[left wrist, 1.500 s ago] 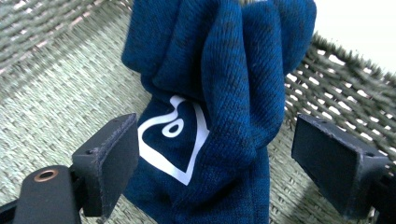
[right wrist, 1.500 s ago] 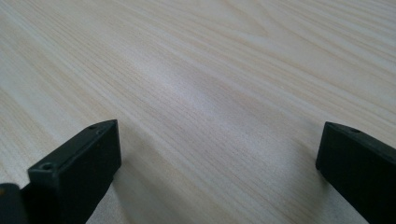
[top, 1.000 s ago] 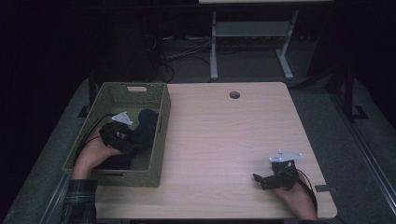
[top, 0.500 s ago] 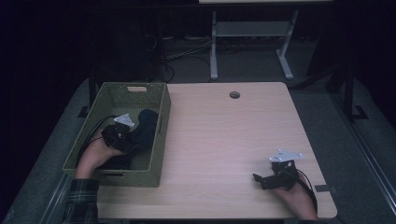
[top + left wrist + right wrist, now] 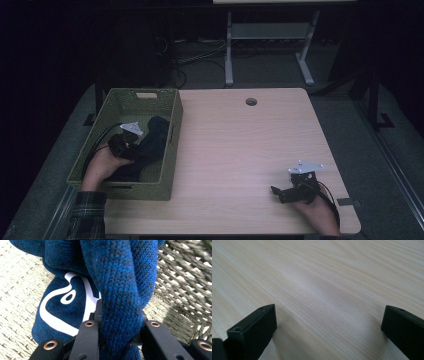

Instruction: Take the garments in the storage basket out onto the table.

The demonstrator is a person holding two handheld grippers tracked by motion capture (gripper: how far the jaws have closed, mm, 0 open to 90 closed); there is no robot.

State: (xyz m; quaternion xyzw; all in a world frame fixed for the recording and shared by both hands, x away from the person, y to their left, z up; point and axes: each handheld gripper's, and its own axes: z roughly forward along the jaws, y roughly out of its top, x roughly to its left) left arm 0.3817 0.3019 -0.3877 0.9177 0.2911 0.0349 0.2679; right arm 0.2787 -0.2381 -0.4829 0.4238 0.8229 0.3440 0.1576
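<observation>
The left gripper [image 5: 117, 325], jaws just closing, pinches a fold of the blue knit garment [image 5: 117, 285] inside the green basket [image 5: 172, 150] at the table's left, its bulk stretching away toward the far side, well apart from the spread-jawed right gripper [image 5: 280, 192].

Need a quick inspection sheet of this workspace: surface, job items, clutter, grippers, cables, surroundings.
Surface: light wood table, a round hole near its far edge.
Job's things: dark blue knit garment with a white printed mark, lying in the green woven basket at the table's left side.
Clutter: nothing seen.
Grippers: left gripper is inside the basket; its jaws have just been closing and now pinch a fold of the garment. Right gripper rests low over bare tabletop at the near right, jaws wide apart with nothing between them.
Cables: one trails from each gripper; a loose tangle lies on the floor beyond the table.
Surroundings: dark room, a white metal frame behind the table.
</observation>
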